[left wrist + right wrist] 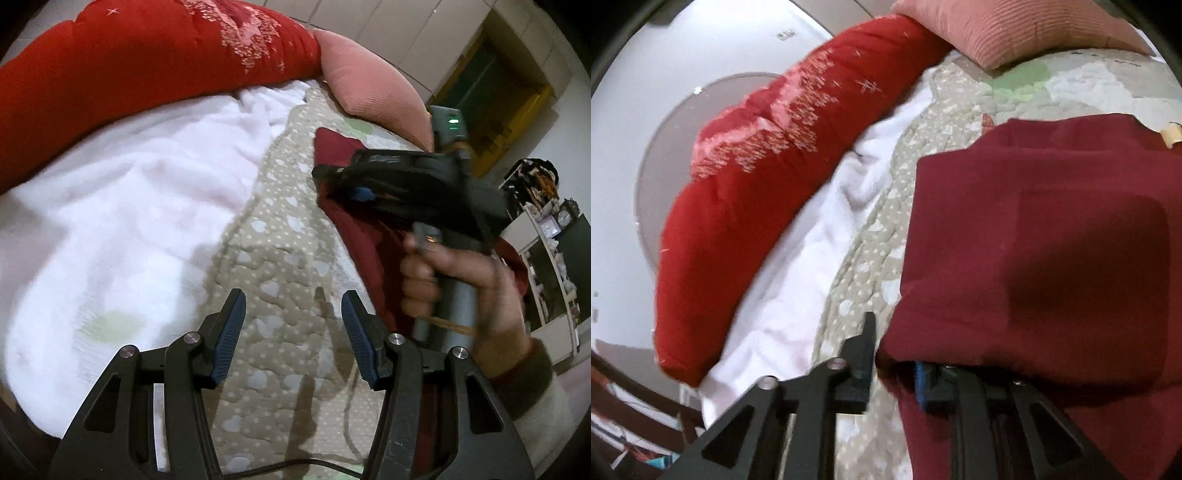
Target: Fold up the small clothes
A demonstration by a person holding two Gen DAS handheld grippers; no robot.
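A dark red garment [1034, 258] lies on the quilted beige bedspread [864, 266]; in the left wrist view the garment [354, 236] sits to the right, partly under the other gripper. My right gripper [894, 354] is at the garment's near left edge. Its jaws stand narrowly apart, and the cloth drapes over the right finger's blue pad [919, 384]. A hand [443, 280] holds the right gripper [319, 173] low over the garment. My left gripper [293, 332] hovers over the bare bedspread, open, with nothing between its blue pads.
A long red cushion [129, 74] and a pink pillow [369, 85] lie along the far side of the bed. A white blanket [110, 221] covers the left part. A thin cord [347, 406] trails over the quilt. Shelves [554, 240] stand beyond the bed at right.
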